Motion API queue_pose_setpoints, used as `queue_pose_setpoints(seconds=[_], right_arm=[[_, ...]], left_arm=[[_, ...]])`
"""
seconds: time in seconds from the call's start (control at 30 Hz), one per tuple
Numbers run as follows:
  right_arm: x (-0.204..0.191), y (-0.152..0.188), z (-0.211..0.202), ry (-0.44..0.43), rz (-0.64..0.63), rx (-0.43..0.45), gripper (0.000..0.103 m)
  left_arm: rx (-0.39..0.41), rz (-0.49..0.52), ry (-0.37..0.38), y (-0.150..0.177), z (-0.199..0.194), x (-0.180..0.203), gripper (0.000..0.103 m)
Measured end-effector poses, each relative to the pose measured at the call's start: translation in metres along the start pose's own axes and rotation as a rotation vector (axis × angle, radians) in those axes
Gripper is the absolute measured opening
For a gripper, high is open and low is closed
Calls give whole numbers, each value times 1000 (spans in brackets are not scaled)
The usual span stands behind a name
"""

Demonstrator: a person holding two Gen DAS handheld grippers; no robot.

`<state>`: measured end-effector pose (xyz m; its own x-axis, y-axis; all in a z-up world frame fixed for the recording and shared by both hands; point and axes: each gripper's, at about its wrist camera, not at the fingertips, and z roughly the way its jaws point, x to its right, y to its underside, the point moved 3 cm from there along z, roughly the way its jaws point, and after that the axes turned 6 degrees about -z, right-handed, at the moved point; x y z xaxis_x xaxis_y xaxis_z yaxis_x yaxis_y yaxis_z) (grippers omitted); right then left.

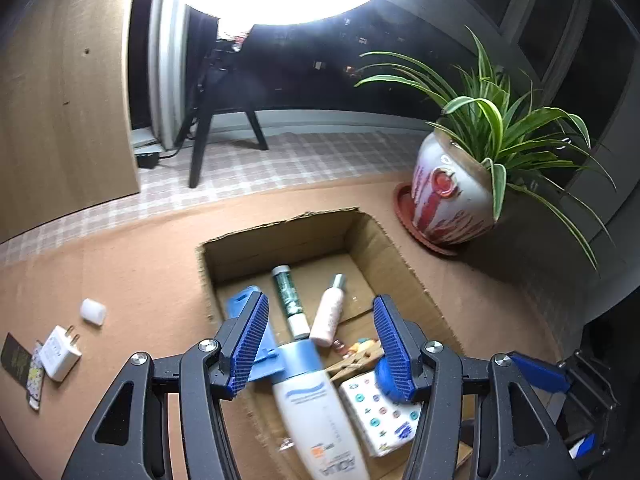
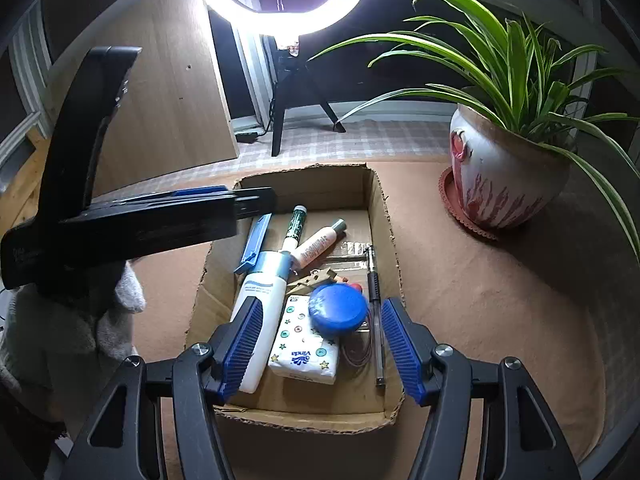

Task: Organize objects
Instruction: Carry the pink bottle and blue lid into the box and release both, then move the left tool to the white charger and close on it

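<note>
Each gripper, the left gripper (image 1: 320, 344) and the right gripper (image 2: 322, 344), has black angular linkage arms with round silver screws and ribbed blue rubber pads (image 2: 243, 346); a fuzzy grey-white glove (image 2: 100, 320) covers the hand

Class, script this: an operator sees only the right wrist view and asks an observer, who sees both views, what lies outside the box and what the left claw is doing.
Operator: Is anything outside the box?
Observer: Yes, a white charger lies to its left.
Operator: Is the left claw gripping something?
Observer: No, it is open above the box and grips nothing.
</note>
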<state>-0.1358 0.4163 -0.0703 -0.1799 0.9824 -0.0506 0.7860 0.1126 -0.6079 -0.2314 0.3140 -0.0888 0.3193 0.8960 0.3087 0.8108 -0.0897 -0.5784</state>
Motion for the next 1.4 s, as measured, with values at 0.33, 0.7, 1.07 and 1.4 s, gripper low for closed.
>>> queue_pose_setpoints(seconds=[0.33,0.7,1.07,1.4], right_arm=[[-30,-1,-9,-36,7,15,58],[-71,-1,-9,-104,12,10,58],[-114,17,0,-191,23,-50,58],[-115,28,9,-183,54,-87,58]], left_arm=[[4,-8,-63,24,-46,-35,58],[17,-24,-134,61,-107,-83,59],[-26,-142,-165,74,-118,-174,59],[-100,-198,-138,31,-68,-236,53]])
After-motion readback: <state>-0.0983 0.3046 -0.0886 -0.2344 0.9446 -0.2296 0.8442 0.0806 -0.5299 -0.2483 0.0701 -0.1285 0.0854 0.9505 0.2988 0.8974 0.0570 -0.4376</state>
